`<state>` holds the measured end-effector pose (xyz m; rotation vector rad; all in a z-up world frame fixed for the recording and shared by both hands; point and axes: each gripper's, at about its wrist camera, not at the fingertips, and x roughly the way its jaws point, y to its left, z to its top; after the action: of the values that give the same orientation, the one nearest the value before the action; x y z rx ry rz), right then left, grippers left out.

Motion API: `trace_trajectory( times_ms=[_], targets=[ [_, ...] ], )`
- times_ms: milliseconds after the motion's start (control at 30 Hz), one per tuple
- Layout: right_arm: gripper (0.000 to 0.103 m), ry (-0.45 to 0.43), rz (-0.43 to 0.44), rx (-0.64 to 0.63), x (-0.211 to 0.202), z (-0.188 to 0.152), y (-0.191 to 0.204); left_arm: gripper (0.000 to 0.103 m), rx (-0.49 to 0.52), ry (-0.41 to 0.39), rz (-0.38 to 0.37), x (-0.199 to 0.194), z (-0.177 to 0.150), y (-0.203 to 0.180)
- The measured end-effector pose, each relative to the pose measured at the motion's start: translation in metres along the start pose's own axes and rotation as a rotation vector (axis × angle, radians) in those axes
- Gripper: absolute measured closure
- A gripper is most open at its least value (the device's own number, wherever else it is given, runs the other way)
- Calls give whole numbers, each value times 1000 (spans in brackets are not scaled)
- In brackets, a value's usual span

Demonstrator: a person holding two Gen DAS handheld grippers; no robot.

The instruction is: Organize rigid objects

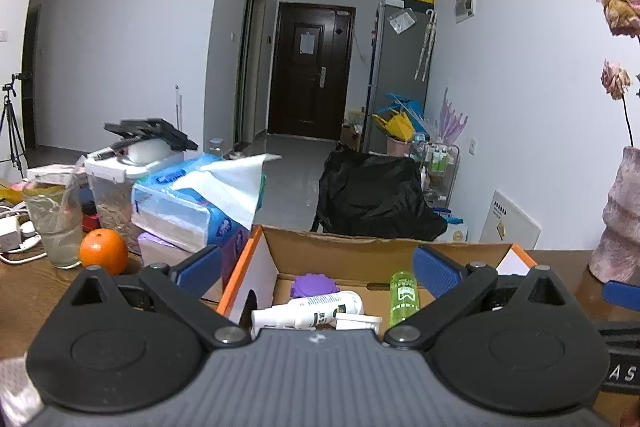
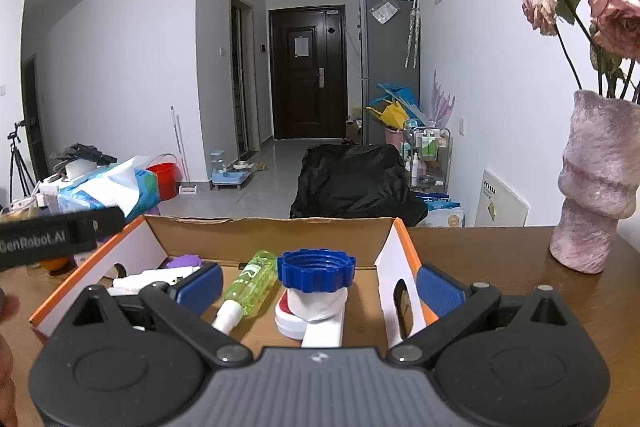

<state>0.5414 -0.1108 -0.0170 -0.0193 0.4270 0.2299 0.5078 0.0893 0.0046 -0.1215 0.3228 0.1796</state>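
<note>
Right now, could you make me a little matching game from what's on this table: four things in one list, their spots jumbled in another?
Things:
1. orange
2. green bottle
3. vase
4. blue cap

Spots:
A. lying in the box
B. table, right of the box
C. atop a white piece in the box
D. table, by a glass, left of the box

Pairs: 1-D, 2-A, 3-B, 4-C

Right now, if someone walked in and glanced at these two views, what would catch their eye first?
Probably the open cardboard box with orange edges at the middle of the wooden table, holding a green spray bottle, a blue-capped white container and a white tube. Next, the pink textured vase of dried roses at the table's right end. Then the bright orange beside a glass on the cluttered left.
</note>
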Motion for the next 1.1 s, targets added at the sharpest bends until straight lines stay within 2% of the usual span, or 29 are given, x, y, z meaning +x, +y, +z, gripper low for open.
trace_trajectory(
  times_ms=[200, 400, 633, 833, 1100],
  targets=[
    [0, -11, -24, -3, -24, 1, -4, 0, 24, -35, 4, -29, 4, -3],
    [0, -32, -36, 10, -64, -2, -15, 0, 50, -78, -13, -75, 5, -4],
    [0, -76, -41, 11, -127, -12, -20, 0, 62, -74, -50, -134, -2, -3],
    [0, -105, -45, -11, -189, -24, -13, 0, 97, -78, -50, -192, -16, -7],
    [0, -119, -41, -16, -270, -52, -1, 0, 99, -49, -76, -262, -48, 1]
  ],
)
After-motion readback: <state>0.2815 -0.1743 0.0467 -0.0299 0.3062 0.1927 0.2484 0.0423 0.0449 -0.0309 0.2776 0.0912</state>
